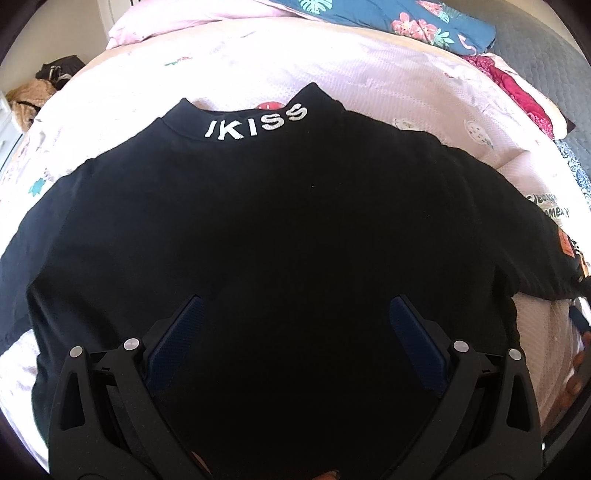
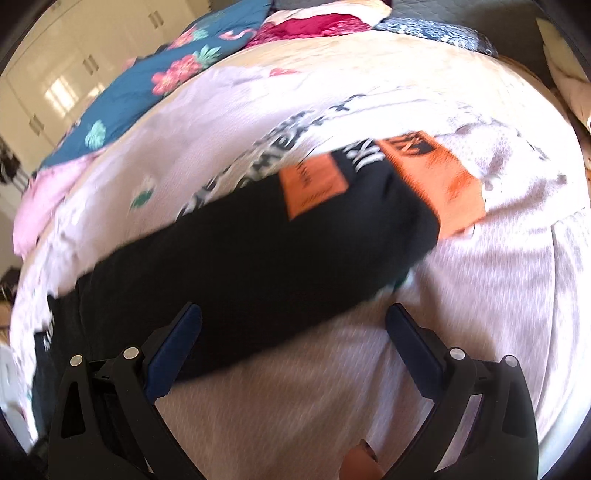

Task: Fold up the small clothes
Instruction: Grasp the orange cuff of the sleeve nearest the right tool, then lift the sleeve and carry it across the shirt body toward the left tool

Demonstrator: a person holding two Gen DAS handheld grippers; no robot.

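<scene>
A black long-sleeved shirt (image 1: pixel 280 206) with white "IKISS" lettering on its collar (image 1: pixel 255 123) lies spread flat on the pale pink bedspread (image 1: pixel 369 70). My left gripper (image 1: pixel 295 306) is open and empty, hovering over the shirt's lower body. In the right wrist view the shirt's right sleeve (image 2: pixel 266 236) stretches across the bed, with orange patches (image 2: pixel 436 177) near its cuff. My right gripper (image 2: pixel 293 314) is open and empty, just in front of the sleeve; that view is motion-blurred.
A blue floral pillow (image 1: pixel 384 18) and a red patterned cloth (image 1: pixel 517 85) lie at the head of the bed. A white garment with black lettering (image 2: pixel 258 147) lies beyond the sleeve. White wardrobe doors (image 2: pixel 66 74) stand at the left.
</scene>
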